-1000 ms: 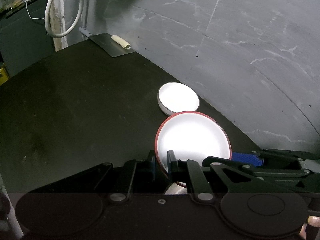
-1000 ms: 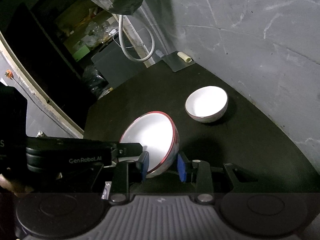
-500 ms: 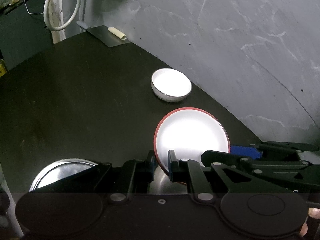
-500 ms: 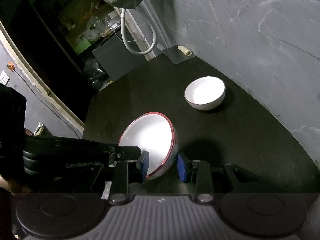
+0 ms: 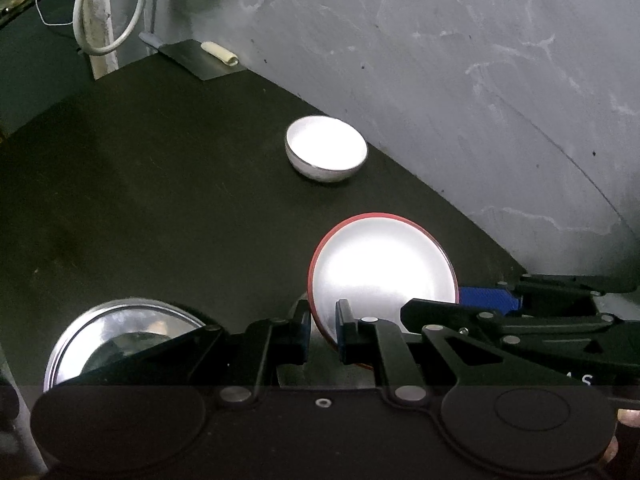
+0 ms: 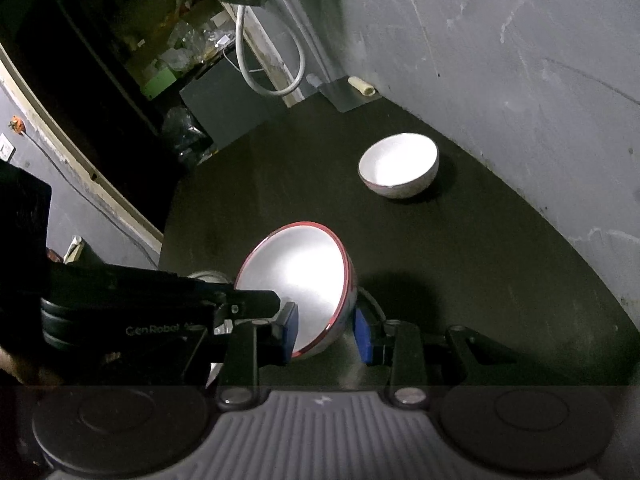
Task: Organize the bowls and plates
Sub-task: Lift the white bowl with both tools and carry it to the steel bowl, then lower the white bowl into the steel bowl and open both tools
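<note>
I have the red-rimmed bowl (image 5: pixel 384 272) pinched between both sets of tongs, lifted and tilted above the dark counter (image 5: pixel 160 200). My left tongs (image 5: pixel 322 330) are clenched tight on its near rim, one blue pad inside the bowl and one outside. In the right wrist view the same bowl (image 6: pixel 296 280) leans over to the left, and my right tongs (image 6: pixel 326 334) straddle its lower edge: the left pad presses the inner face, the right pad sits at the outer wall, though I cannot tell for certain that it touches. I see the left tool's black body reaching in from the left of that view. Further back on the counter, near the grey wall (image 5: pixel 460 80), a small white bowl (image 5: pixel 326 154) stands upright by itself, well apart from the held one. A shiny metal plate (image 5: pixel 120 332) lies on the counter just left of my left tongs, partly hidden by the tool. At the far corner a flat grey sheet (image 5: pixel 192 58) carries a small pale roll (image 5: pixel 219 53)
</note>
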Demonstrator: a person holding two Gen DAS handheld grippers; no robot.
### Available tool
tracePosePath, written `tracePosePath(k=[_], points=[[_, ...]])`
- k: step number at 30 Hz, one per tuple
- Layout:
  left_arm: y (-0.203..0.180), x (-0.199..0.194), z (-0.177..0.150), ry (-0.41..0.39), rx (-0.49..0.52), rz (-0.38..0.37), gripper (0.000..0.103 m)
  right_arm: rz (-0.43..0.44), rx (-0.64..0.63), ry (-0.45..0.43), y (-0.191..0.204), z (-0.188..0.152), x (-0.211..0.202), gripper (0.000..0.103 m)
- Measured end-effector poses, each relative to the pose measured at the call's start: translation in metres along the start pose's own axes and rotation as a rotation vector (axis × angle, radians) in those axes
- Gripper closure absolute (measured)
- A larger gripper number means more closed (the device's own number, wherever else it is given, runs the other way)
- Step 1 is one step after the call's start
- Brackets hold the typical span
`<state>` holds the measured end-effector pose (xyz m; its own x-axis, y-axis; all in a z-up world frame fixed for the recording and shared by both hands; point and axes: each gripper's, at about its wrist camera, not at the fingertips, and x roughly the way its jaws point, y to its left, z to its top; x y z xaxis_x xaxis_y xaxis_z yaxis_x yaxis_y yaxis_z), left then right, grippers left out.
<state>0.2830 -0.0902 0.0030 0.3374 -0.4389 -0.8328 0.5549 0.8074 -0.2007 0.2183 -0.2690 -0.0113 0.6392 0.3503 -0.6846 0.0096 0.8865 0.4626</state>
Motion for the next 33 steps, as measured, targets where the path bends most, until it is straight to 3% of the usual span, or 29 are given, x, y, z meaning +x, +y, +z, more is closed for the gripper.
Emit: tracePosePath(k=[33], points=[[-0.004, 0.013, -0.017, 0.11, 0.018, 0.013, 0.089, -0.004, -0.01, 0.104, -0.001, -0.013, 0.012, 0.068]])
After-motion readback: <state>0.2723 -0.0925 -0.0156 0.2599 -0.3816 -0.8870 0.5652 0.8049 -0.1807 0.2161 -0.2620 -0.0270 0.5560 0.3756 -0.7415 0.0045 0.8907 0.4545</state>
